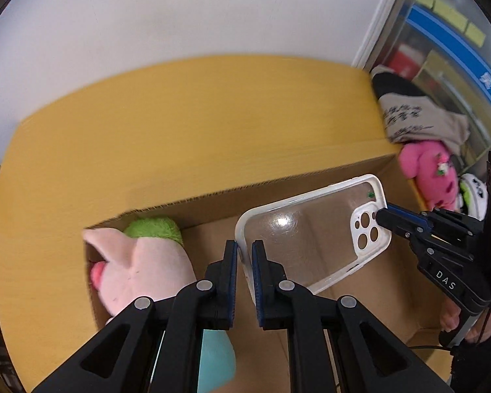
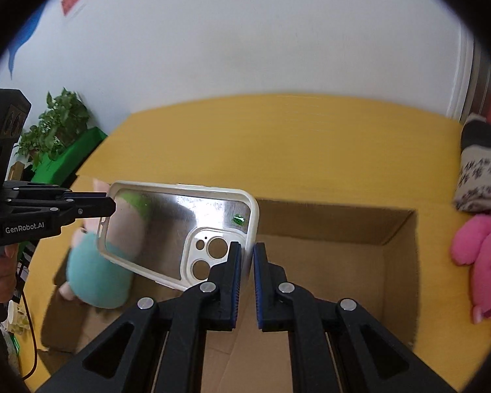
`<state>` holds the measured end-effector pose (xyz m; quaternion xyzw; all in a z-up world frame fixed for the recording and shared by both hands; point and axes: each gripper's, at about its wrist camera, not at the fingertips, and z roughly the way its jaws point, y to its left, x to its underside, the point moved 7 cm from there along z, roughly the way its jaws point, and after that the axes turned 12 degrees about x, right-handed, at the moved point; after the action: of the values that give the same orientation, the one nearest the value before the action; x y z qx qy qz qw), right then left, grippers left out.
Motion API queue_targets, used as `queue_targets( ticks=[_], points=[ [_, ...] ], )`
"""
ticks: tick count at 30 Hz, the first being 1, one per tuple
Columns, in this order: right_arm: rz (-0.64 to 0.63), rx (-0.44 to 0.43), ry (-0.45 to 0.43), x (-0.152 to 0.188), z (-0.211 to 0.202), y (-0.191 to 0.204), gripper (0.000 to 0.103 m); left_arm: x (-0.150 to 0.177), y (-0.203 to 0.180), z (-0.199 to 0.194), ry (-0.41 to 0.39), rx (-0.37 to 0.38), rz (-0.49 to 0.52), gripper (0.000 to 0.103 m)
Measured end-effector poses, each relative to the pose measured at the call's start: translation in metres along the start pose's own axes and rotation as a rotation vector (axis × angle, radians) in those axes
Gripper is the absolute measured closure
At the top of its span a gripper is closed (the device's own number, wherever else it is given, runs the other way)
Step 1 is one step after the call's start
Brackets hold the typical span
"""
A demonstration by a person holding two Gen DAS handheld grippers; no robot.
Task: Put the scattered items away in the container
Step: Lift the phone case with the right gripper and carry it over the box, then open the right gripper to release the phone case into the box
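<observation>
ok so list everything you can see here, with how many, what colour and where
phone case: one, clear with white rim, held over the open box by both grippers
cardboard box: one, brown, open, on the table
pig plush: one, pale pink, green top, teal body, inside the box at its left
pink plush: one, on the table right of the box
folded cloth: one, beige with dark print, behind the pink plush
table: one, yellow wood
plant: one, green, far left by the wall
left gripper: black, shut on the case's end
right gripper: black, shut on the case's camera end

Left tool (image 1: pixel 244 255) and right tool (image 2: pixel 247 258) clamped, angled downward.
</observation>
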<state>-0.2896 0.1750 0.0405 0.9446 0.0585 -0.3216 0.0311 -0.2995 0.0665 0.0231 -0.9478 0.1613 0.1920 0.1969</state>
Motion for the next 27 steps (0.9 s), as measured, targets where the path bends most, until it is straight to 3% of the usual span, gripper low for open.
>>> queue_targets(
  ticks=[9,13,17,19,21,24,27],
  points=[
    [0.016,0.021,0.129,0.025,0.078,-0.008,0.096,0.005,0.027,0.081,0.138,-0.13,-0.035,0.096],
    [0.015,0.027,0.183,0.035,0.098,-0.009,0.095,0.005,0.031,0.095,0.145,-0.174,-0.027,0.096],
    [0.057,-0.014,0.173,0.036,0.095,-0.015,0.092,0.005,0.028,0.084,0.104,-0.151,-0.043,0.096],
    [0.055,-0.022,0.143,0.034,0.083,-0.018,0.076,0.006,0.026,0.071,0.073,-0.149,-0.049,0.09],
    [0.035,-0.015,0.101,0.031,0.062,-0.018,0.063,0.009,0.021,0.051,0.029,-0.143,-0.033,0.069],
    [-0.001,-0.04,0.025,0.029,0.01,-0.013,0.06,0.025,0.012,0.006,-0.072,-0.159,0.01,0.049],
    [0.013,-0.136,-0.083,0.05,-0.071,-0.015,0.058,0.063,0.004,-0.047,-0.17,-0.138,0.06,0.038]
  ],
)
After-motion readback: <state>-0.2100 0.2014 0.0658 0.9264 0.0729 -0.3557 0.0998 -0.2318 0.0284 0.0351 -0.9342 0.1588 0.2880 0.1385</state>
